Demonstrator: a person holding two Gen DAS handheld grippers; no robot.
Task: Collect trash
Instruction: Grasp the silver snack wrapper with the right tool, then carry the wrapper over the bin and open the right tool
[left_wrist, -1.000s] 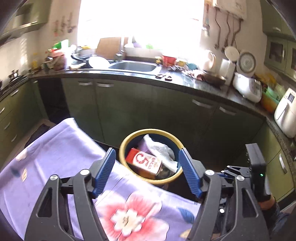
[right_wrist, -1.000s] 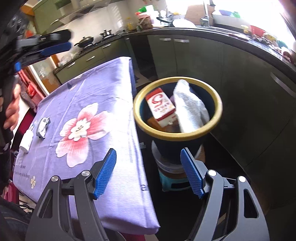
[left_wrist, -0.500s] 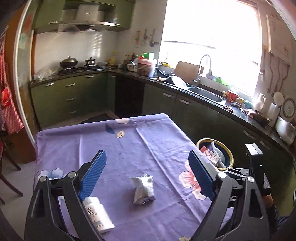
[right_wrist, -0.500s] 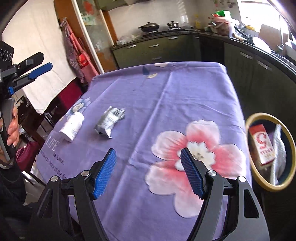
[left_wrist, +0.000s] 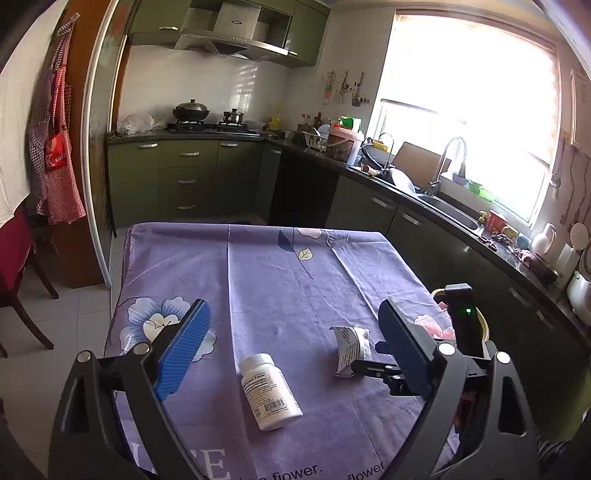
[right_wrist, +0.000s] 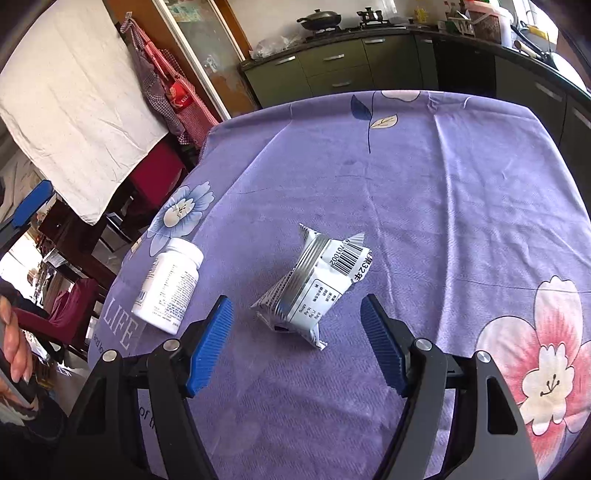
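While both views are now swinging from the bin onto the table (right_wrist: 461, 192), the left tool (left_wrist: 291, 347) and right tool (right_wrist: 297, 338) are hanging apart and empty, lining up on the bottle (left_wrist: 269, 391) and wrapper (right_wrist: 314, 284) at frame centre, both uncollected.

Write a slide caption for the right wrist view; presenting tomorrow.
Open right tool above crumpled wrapper, white bottle lying beside.

One white pill bottle (left_wrist: 270, 392) (right_wrist: 168, 284) lies on the table; one crumpled silver wrapper (left_wrist: 349, 349) (right_wrist: 317, 286) lies beside it; that makes two loose items on one purple flowered tablecloth (left_wrist: 295, 273) (right_wrist: 443, 192); one yellow-rimmed bin (left_wrist: 483, 325) shows at the table's edge; two grippers, left gripper (left_wrist: 293, 354) and right gripper (right_wrist: 295, 339), each carry two blue pads.
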